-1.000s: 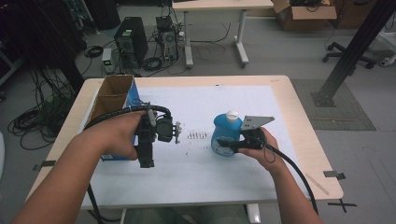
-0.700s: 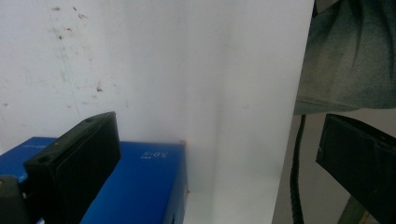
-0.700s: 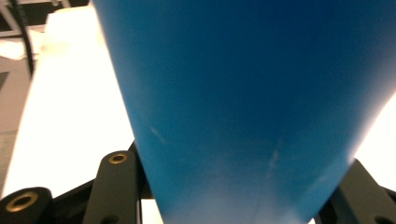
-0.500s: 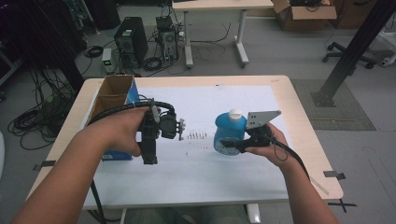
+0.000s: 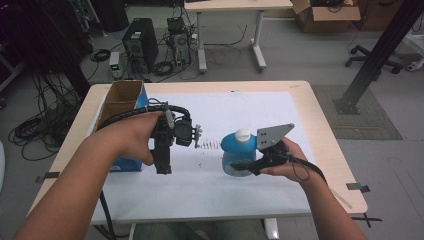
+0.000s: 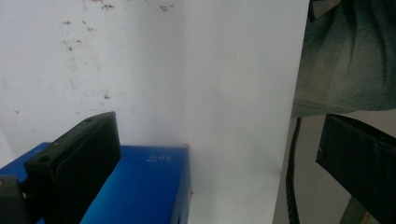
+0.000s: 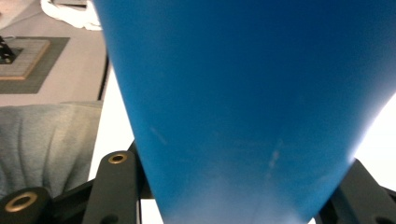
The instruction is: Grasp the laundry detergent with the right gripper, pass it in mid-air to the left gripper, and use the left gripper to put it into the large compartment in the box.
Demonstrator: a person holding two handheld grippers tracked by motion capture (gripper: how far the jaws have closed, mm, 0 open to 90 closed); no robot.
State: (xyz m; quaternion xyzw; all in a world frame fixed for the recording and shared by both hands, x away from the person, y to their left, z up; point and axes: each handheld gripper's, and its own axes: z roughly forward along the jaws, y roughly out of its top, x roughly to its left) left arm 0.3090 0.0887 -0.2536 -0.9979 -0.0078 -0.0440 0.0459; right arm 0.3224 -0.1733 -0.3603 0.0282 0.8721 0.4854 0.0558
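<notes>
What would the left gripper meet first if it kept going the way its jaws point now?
Probably the blue box: the left gripper points down with its jaws wide apart, one over the box's top, the other past the white sheet. Depth is hard to judge.

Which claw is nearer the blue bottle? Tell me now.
Right. The right claw is shut on the blue bottle, gripping its body from the side. The left claw stands apart to the bottle's left, pointing down beside the blue box, its jaws open.
</notes>
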